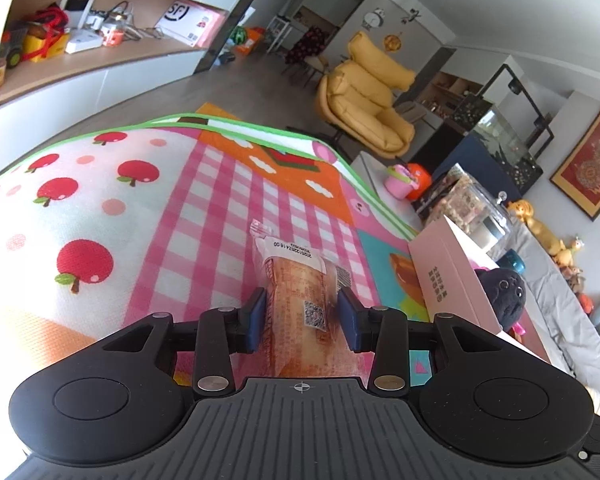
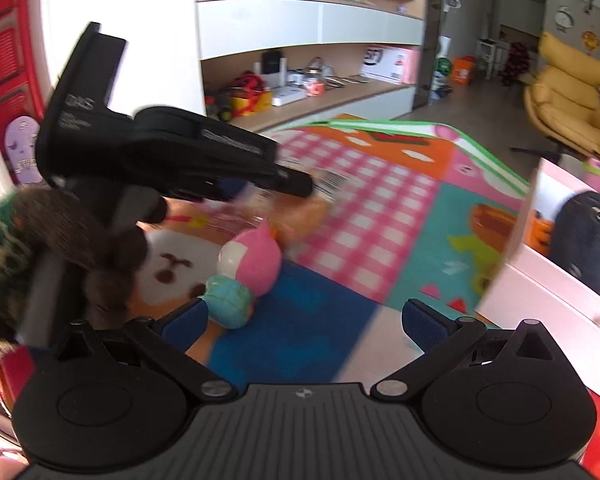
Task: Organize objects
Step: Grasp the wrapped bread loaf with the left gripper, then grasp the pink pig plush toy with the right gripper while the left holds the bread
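Playmat [image 1: 204,184]: open checkered stretch ahead, green edge far
Left gripper [image 1: 306,312]: clamped on wrapped snack [image 1: 296,280]
Right gripper [image 2: 304,320]: fingers wide, empty; white box [image 2: 560,280] wall close right

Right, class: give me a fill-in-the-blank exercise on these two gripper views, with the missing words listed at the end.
1. The left gripper is shut on a wrapped ____.
2. The right gripper has jaws that stand ____ with nothing between them.
3. The armchair across the room is ____ in colour.
4. The red fruits printed on the play mat are ____.

Missing words: snack; open; yellow; apples
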{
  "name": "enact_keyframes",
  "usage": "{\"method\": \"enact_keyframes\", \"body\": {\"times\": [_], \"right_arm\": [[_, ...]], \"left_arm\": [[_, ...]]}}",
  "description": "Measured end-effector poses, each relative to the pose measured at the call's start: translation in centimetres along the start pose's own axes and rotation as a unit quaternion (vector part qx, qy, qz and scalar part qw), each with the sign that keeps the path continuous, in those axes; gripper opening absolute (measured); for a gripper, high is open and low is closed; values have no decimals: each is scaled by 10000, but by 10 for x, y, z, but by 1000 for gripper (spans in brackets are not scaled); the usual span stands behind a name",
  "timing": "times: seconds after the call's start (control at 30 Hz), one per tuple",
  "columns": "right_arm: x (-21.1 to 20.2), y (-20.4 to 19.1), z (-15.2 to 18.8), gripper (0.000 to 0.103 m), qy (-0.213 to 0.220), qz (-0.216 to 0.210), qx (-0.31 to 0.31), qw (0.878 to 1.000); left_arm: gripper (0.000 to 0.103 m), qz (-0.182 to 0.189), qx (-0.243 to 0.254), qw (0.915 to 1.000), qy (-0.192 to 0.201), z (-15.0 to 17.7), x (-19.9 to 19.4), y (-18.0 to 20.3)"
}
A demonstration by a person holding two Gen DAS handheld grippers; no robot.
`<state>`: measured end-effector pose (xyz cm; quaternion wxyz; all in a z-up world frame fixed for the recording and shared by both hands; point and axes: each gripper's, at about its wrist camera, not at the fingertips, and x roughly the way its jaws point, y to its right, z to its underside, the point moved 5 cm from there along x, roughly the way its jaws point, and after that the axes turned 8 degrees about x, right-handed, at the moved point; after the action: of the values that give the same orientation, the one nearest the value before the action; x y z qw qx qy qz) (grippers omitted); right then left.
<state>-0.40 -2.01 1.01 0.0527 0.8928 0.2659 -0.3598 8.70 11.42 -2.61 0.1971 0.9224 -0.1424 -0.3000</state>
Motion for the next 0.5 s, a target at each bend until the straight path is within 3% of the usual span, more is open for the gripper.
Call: {"method": "enact_keyframes", "body": {"times": [0.07,0.23,0.27,0.37,0.5], "right_arm": [[6,-11,-1,99,-39,-121,-142,9998],[8,-21,-3,64,-234,-599,-35,9979],[6,-21,-3,60,-245,-623,-47,9977],[-1,-18,-1,59,-151,-438,-225,9987],[-16,2,2,65,8,-66,-257,9996]], "left_arm": [[43,11,53,10000,55,3,0,1],[43,72,18,10000,57,4,0,0],[43,69,27,10000,45,3,0,0],[43,31,103,9999,-5,3,-1,4],[43,-51,55,9999,-72,3,-2,6]]}}
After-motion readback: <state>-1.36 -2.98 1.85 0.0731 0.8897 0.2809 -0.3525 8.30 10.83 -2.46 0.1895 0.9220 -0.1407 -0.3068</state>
